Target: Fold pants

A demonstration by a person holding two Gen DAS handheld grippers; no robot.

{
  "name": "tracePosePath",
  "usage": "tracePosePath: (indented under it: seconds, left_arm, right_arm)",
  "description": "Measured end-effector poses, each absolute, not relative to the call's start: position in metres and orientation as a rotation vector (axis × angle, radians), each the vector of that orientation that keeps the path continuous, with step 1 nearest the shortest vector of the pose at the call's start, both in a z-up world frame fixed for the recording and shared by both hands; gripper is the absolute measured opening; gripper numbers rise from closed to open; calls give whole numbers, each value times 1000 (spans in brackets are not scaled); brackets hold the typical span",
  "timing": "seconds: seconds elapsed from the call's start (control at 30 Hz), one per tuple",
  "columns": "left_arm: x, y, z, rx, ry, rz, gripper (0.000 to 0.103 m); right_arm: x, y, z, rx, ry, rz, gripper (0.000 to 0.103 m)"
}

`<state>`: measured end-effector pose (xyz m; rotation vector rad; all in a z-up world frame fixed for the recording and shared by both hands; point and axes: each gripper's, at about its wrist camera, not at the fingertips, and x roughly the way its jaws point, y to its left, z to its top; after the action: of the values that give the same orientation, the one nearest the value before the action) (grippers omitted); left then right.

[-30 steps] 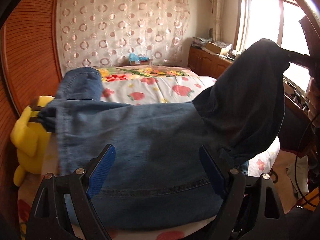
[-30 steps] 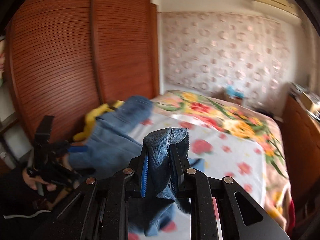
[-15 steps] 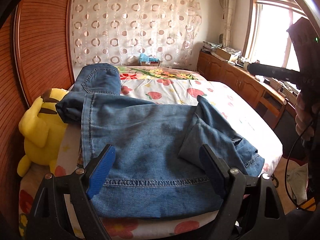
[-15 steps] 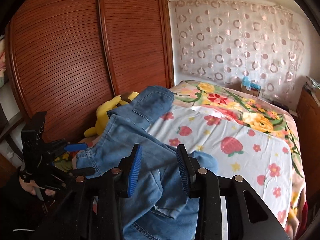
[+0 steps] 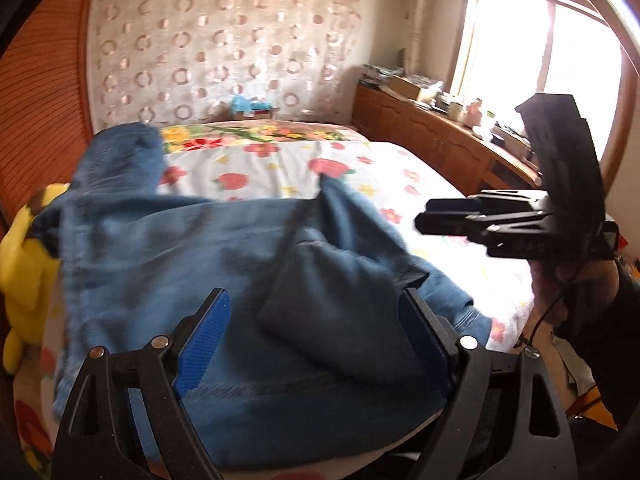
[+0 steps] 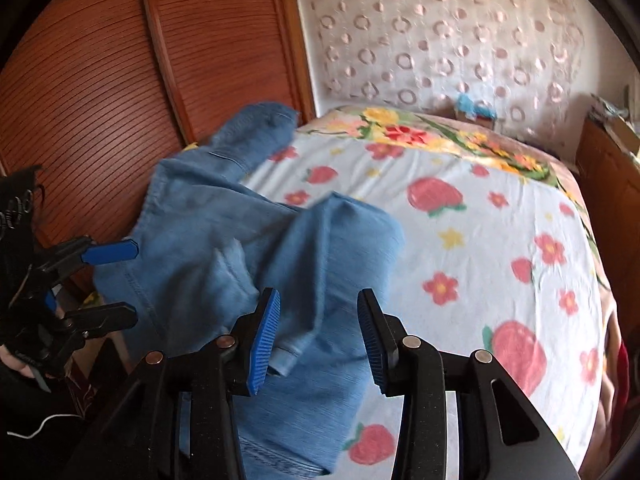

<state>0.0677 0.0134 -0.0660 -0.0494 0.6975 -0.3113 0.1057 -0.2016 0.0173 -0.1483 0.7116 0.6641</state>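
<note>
Blue jeans [image 5: 180, 248] lie spread across the near end of the bed [image 5: 400, 184], one leg end [image 5: 340, 312] folded back and crumpled on top. My left gripper [image 5: 314, 300] hovers just over them, open wide, with nothing pressed between its pads. In the right wrist view the jeans [image 6: 208, 216] sit at centre left, and my right gripper [image 6: 318, 300] hangs over the dropped leg end [image 6: 340, 240]. Its jaws are opening and the pads do not touch the denim. The right gripper [image 5: 440, 224] also shows at the right of the left wrist view, and the left gripper [image 6: 124, 280] at the far left of the right wrist view.
A yellow plush toy [image 5: 24, 264] lies at the bed's left edge beside the jeans. Slatted wooden wardrobe doors [image 6: 100, 80] stand close on the left. A cluttered wooden sideboard [image 5: 440, 144] runs under the window [image 5: 540, 52]. The flowered sheet [image 6: 480, 240] stretches to the right.
My right gripper let go of the leg end it held up. The leg dropped onto the jeans. The gripper came down with its jaws widening. My left gripper stayed open.
</note>
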Motion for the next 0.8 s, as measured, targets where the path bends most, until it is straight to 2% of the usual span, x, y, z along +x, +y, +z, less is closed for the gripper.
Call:
tracePosePath:
  seconds: [0.27,0.37,0.4,0.43,0.53,0.63,0.8]
  left_arm:
    - [102,-32,-78,50,759,-347,84]
    - [105,-36,-89,81,787,-330,67]
    - [105,-36,-91,80,796,-325,55]
    - [104,-33,-93,70,803,-328,37]
    - [92,-21,-90,37,784,-331,19]
    - [74,-7,-83,23,752,-302,9]
    - [47,19,-83,-23,749,-279,9]
  right_arm:
    - [98,-222,23,-118,708,588,42]
    - [95,-222,19,-107,714,580,42]
    - [94,-221,18,-105,715,580,42]
    - [93,-221,17,-102,715,582,42]
    - [89,-215,15,-99,714,590,42]
    - [86,-213,13,-96,714,606,42]
    - [88,-195,8,-97,721,650,42]
